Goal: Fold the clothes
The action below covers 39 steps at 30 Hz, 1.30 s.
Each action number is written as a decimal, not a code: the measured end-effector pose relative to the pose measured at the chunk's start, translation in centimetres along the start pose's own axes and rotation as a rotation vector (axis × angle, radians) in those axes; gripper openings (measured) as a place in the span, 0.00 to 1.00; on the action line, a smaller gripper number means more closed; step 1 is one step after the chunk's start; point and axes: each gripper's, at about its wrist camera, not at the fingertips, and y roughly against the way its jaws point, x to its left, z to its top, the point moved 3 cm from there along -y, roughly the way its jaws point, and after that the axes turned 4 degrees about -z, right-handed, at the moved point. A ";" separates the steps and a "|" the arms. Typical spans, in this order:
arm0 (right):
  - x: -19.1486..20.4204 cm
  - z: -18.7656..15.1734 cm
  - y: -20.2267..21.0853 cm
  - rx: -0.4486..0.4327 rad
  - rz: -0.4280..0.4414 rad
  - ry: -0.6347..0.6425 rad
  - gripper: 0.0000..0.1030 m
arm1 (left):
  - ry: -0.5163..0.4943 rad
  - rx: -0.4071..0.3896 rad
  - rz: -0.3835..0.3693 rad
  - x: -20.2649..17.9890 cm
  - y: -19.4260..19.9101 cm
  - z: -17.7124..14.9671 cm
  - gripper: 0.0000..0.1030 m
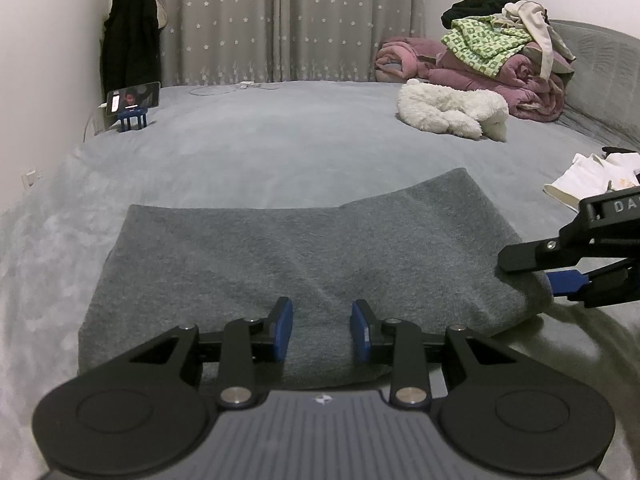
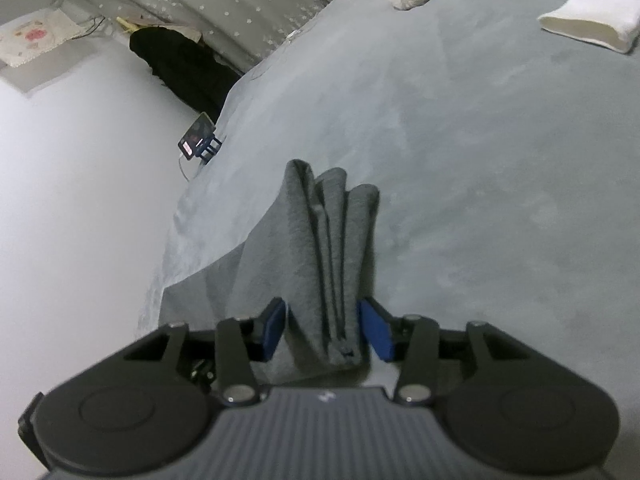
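Observation:
A grey garment (image 1: 280, 256), folded into a wide rectangle, lies flat on the grey bed (image 1: 280, 140). My left gripper (image 1: 322, 328) hovers open over its near edge, with only cloth showing below the blue pads. My right gripper (image 1: 536, 276) comes in from the right and straddles the garment's right edge. In the right wrist view the stacked grey layers (image 2: 336, 240) stand between the two pads of the right gripper (image 2: 326, 328), which is open; the right pad (image 2: 376, 334) touches the cloth and a small gap shows at the left pad (image 2: 274, 330).
A folded white garment (image 1: 588, 180) lies at the right. A white plush toy (image 1: 448, 110) and a pile of clothes on a pink quilt (image 1: 500, 52) sit at the back right. A phone on a blue stand (image 1: 134, 102) is at the back left, by the wall.

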 end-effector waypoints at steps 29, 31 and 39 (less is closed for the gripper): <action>2.7 -1.5 -2.4 -0.042 0.030 0.023 0.36 | -0.019 -0.011 0.021 -0.6 -0.1 -0.2 0.31; 2.7 -1.6 -2.2 -0.058 0.022 0.028 0.27 | -0.005 -0.008 0.013 -0.3 -0.1 -0.1 0.31; 3.9 -1.8 -1.2 -0.115 0.008 0.087 0.19 | 0.045 0.013 0.012 1.5 0.3 0.9 0.32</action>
